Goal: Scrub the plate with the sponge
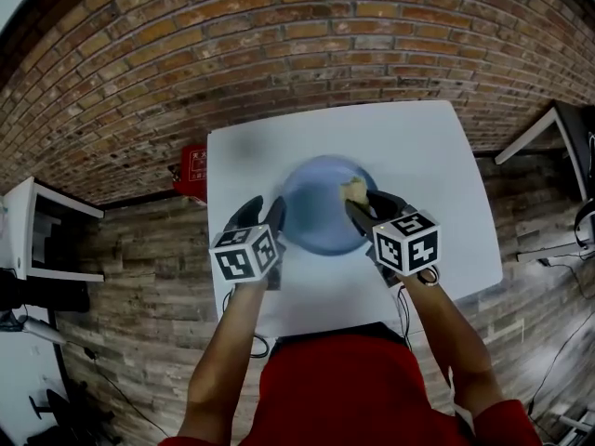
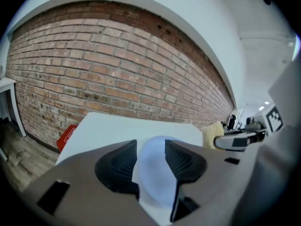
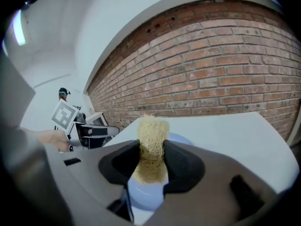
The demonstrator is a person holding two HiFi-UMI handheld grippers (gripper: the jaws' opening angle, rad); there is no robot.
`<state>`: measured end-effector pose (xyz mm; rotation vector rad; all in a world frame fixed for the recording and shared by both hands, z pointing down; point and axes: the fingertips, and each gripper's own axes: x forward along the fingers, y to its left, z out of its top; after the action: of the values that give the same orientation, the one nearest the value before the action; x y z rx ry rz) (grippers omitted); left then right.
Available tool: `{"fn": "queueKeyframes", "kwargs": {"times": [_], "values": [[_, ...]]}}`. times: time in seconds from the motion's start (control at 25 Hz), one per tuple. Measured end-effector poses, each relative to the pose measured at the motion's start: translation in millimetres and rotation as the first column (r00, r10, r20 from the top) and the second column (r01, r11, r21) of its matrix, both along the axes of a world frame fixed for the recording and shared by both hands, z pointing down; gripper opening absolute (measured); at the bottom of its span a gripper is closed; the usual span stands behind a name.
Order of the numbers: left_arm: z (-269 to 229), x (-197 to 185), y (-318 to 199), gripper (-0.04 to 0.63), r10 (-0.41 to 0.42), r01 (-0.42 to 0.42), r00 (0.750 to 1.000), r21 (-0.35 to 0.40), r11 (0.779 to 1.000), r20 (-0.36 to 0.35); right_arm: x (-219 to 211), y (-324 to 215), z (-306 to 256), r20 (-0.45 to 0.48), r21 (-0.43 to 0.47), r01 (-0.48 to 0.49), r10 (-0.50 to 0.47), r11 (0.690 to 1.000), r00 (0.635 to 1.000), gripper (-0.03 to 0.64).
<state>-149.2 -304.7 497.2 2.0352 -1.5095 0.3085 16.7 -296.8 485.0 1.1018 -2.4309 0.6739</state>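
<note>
Sponge [image 3: 150, 126] first: it is a scratchy yellow one, and the right gripper [image 3: 152, 149] has it pinched tight between its two dark jaws. The top of the sponge sticks up past the jaws. It hangs over the right part of the plate [image 1: 311, 207], and I cannot tell if it touches.

The left gripper [image 2: 150, 149] has its jaws spread wide with nothing squeezed in them. Through the gap you can see the pale blue plate, but the pads do not press on it. From the head view this gripper sits just beside the plate's left edge.

The plate lies flat near the middle of the white table [image 1: 418, 156], with both grippers at its near side. Behind the table is a brick wall [image 1: 279, 35], and a red thing [image 1: 193, 173] sits low by the wall, past the table's left corner.

I think the scrubbing could go wrong here. Nothing holds the plate down. If the sponge pushes hard, the plate may slide over the smooth table or spin away. The left jaws may also miss the thin rim when they close. And the sponge is soft, so a strong rub could bend it or pull it out of the jaws.
</note>
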Motion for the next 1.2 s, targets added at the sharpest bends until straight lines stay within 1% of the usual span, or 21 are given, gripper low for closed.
{"fn": "queueKeyframes", "kwargs": {"times": [0.04, 0.12, 0.24, 0.4, 0.52, 0.68, 0.76, 0.92, 1.2], "values": [[-12.8, 2.2, -0.2, 0.187, 0.005, -0.005, 1.0, 0.041, 0.999, -0.008, -2.0, -0.1, -9.2, 0.025, 0.029, 0.005, -0.006, 1.0, 1.0, 0.153], [-37.1, 6.5, 0.9, 0.135, 0.017, -0.016, 1.0, 0.112, 0.994, -0.012, -5.8, 1.3, -27.2, 0.068, 0.086, 0.014, -0.02, 0.996, 0.997, 0.153], [-70.4, 13.0, 4.6, 0.095, 0.034, -0.035, 0.999, 0.213, 0.976, 0.009, -9.6, 5.1, -54.7, 0.127, 0.178, 0.017, -0.04, 0.984, 0.991, 0.153], [-110.7, 25.8, 10.5, 0.066, 0.061, -0.079, 0.996, 0.343, 0.936, 0.062, -16.9, 10.4, -96.2, 0.209, 0.313, 0.028, -0.097, 0.949, 0.973, 0.153], [-133.4, 35.8, 15.1, 0.046, 0.078, -0.108, 0.993, 0.418, 0.902, 0.087, -22.0, 15.3, -118.8, 0.22, 0.395, 0.045, -0.141, 0.918, 0.965, 0.153], [-148.5, 44.9, 17.4, 0.031, 0.095, -0.14, 0.988, 0.473, 0.87, 0.12, -27.4, 16.0, -133.3, 0.198, 0.457, 0.056, -0.163, 0.888, 0.966, 0.153], [-153.6, 48.8, 18.2, 0.026, 0.097, -0.146, 0.988, 0.496, 0.856, 0.122, -29.0, 15.9, -138.6, 0.183, 0.482, 0.058, -0.165, 0.874, 0.969, 0.153], [-162.5, 58.0, 19.8, 0.015, 0.11, -0.161, 0.986, 0.534, 0.83, 0.128, -30.7, 15.5, -147.6, 0.183, 0.508, 0.054, -0.169, 0.859, 0.968, 0.153], [-168.5, 68.8, 22.1, 0.013, 0.139, -0.191, 0.981, 0.561, 0.805, 0.136, -29.7, 14.0, -156.4, 0.187, 0.529, 0.041, -0.164, 0.848, 0.969, 0.152]]}}
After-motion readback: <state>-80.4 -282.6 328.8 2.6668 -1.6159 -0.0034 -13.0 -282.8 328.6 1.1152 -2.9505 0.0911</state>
